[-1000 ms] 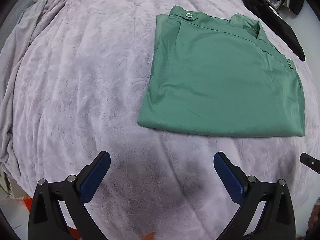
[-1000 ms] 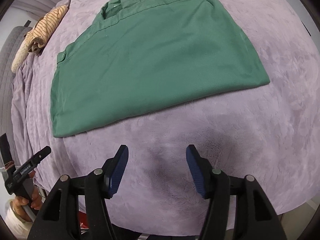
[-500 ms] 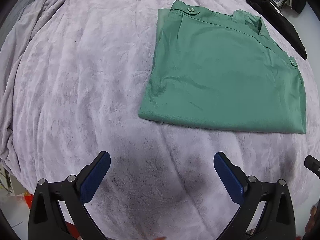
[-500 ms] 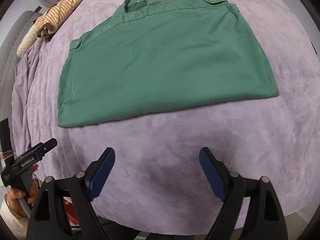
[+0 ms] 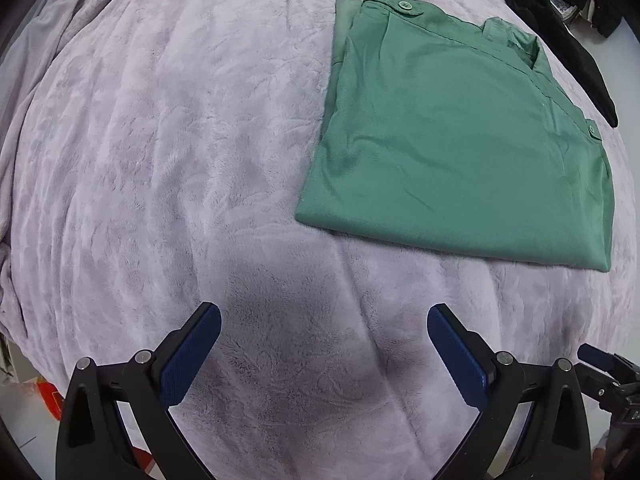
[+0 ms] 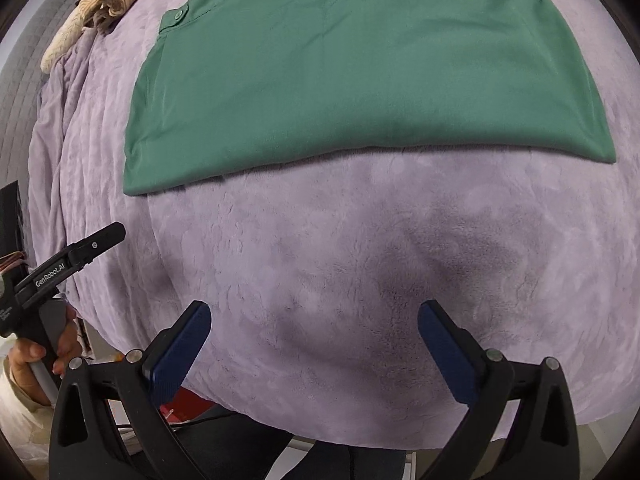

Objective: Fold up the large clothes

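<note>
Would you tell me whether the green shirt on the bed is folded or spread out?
Folded. The green shirt lies as a compact rectangle on the lilac blanket, no sleeves showing, with layered edges along one side.

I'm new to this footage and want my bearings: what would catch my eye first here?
The green shirt, folded into a flat rectangle, stands out against the pale purple plush blanket that it lies on. Nearer the cameras, the left gripper and the right gripper hang wide open over bare blanket, short of the shirt's near edge and holding nothing. A striped cloth lies bunched at the blanket's far left edge.
</note>
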`<state>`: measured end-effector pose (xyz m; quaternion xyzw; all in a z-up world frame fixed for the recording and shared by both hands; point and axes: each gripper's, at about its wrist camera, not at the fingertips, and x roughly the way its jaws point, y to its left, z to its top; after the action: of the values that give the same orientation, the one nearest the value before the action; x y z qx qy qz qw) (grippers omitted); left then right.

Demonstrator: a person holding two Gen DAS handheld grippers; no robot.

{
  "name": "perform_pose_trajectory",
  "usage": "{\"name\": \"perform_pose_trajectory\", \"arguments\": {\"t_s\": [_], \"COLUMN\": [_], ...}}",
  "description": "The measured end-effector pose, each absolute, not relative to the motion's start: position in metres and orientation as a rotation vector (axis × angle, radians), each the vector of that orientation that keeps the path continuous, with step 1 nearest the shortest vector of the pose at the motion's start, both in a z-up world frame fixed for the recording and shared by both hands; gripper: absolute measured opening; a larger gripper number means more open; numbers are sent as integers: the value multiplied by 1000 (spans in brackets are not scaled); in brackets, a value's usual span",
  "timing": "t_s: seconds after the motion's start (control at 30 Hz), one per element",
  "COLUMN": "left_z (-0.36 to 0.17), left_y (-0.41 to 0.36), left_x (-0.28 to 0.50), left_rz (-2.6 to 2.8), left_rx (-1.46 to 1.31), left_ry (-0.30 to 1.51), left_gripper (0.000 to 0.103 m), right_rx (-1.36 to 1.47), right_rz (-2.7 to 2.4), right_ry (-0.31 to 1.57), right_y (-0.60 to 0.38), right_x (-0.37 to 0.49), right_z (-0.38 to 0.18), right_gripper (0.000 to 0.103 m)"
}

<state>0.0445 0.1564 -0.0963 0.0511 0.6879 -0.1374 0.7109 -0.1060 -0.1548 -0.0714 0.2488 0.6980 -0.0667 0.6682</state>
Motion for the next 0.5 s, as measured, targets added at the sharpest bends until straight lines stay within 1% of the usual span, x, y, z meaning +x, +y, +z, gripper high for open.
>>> {"name": "perform_pose_trajectory", "arguments": {"t_s": [0.33, 0.5], "left_z": [-102, -107], "left_y": [169, 169], "left_x": [65, 79], "left_rz": [-295, -301], "left_rx": [142, 154], "left_ry": [1535, 1539], "left_gripper": [103, 103], "right_rx": [812, 883], "right_rz": [-139, -110], "right_ry": [1499, 1476], "right_y": [-153, -142], "right_x": [-93, -82], "right_z": [-88, -99], "right_gripper": [103, 103]}}
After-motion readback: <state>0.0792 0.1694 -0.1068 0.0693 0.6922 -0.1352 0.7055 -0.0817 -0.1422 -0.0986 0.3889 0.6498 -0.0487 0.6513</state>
